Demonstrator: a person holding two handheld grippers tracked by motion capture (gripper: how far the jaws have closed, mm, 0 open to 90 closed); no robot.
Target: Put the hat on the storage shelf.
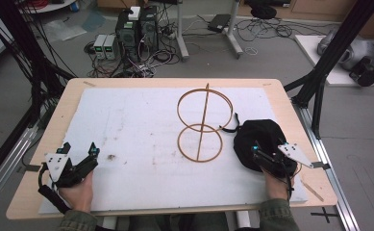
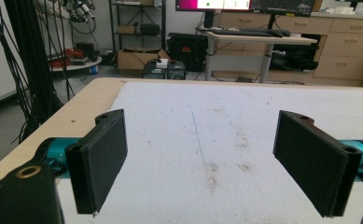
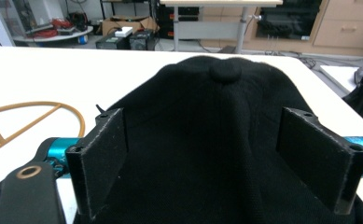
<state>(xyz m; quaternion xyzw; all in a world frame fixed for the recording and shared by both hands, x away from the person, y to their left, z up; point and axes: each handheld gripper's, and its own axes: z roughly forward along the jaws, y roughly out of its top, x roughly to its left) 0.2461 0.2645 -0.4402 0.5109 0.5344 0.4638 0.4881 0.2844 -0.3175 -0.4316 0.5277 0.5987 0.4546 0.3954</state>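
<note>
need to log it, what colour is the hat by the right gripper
Black all over, a soft hat with a small button on top. It shows best in the right gripper view.

Table [image 1: 290, 115] bears white mat [image 1: 136, 125], cap [image 1: 256, 139], wooden stand [image 1: 201, 126].

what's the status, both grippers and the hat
Right gripper open, fingers astride the black hat, not closed on it. Left gripper open over bare white mat. Wooden hoop stand left of the hat, apart.

Location: a robotics or electronics lab. Indicators are the computer towers [image 1: 137, 28] with tangled cables on the grey floor, black aluminium framing [image 1: 336, 50] beside the wooden table [image 1: 283, 103] (topped with white foam), and a monitor [image 2: 214, 4] over desks.
</note>
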